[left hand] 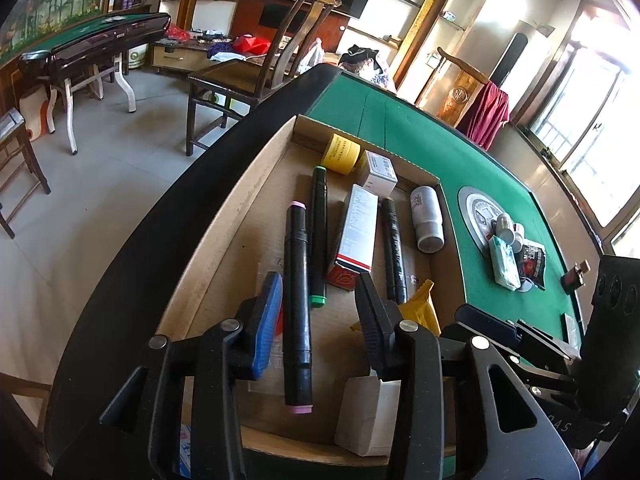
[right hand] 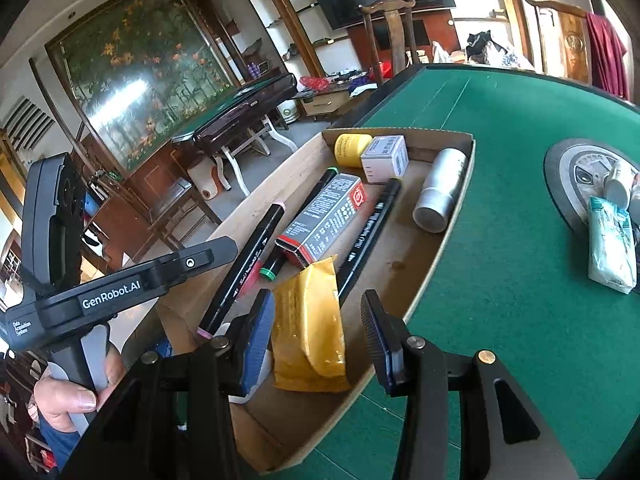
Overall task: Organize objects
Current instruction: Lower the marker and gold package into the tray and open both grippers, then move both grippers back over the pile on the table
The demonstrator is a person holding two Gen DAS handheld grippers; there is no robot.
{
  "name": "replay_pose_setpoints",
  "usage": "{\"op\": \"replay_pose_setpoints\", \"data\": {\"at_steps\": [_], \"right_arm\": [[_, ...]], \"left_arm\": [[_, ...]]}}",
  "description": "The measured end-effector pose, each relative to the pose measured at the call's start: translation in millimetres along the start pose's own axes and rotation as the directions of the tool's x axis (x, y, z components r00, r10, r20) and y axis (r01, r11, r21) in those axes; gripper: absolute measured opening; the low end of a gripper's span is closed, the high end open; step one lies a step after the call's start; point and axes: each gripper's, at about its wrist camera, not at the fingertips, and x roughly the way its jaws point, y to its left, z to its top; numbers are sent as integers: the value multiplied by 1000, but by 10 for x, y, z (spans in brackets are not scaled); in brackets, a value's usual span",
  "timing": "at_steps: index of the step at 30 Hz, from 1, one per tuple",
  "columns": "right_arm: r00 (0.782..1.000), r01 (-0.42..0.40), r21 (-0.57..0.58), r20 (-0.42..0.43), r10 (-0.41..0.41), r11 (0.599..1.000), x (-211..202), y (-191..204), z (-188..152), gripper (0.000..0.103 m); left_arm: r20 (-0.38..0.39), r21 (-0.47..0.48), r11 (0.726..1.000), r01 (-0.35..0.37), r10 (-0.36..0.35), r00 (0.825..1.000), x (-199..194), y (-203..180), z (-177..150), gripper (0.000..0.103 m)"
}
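Most things already lay in the shallow cardboard tray (left hand: 224, 216) on the green felt table (left hand: 500, 184); the pink-capped black marker (left hand: 297, 304) rested between the left gripper's (left hand: 320, 320) parted fingers, unpressed; the right gripper (right hand: 320, 340) stood part open and empty over the yellow padded pouch (right hand: 308, 328); a white tissue pack (right hand: 610, 244) and small bottles (left hand: 507, 227) remained outside.

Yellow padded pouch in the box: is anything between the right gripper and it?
Nothing visible. In the right wrist view the yellow padded pouch lies in the cardboard box between the right gripper's open fingers, neither pad pressing it. A black marker runs beside its far corner, not across the approach.
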Motion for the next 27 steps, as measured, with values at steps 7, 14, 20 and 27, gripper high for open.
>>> {"op": "replay_pose_setpoints", "data": {"at_steps": [7, 14, 20, 27], "right_arm": [[999, 17, 21, 48, -19, 1000, -154, -147, 51, 51], [987, 101, 106, 116, -113, 989, -482, -653, 104, 59], [956, 159, 244, 202, -211, 957, -1015, -1376, 164, 62], [893, 181, 460, 294, -342, 869, -1647, -2113, 57, 66]], "left_arm": [[-5, 30, 1000, -10, 10, 1000, -2, -153, 2, 38], [-23, 78, 997, 18, -16, 1000, 1, -432, -3, 50], [-82, 143, 984, 101, -90, 993, 83, -943, 32, 57], [-262, 168, 954, 250, -201, 944, 535, -1817, 141, 61]]}}
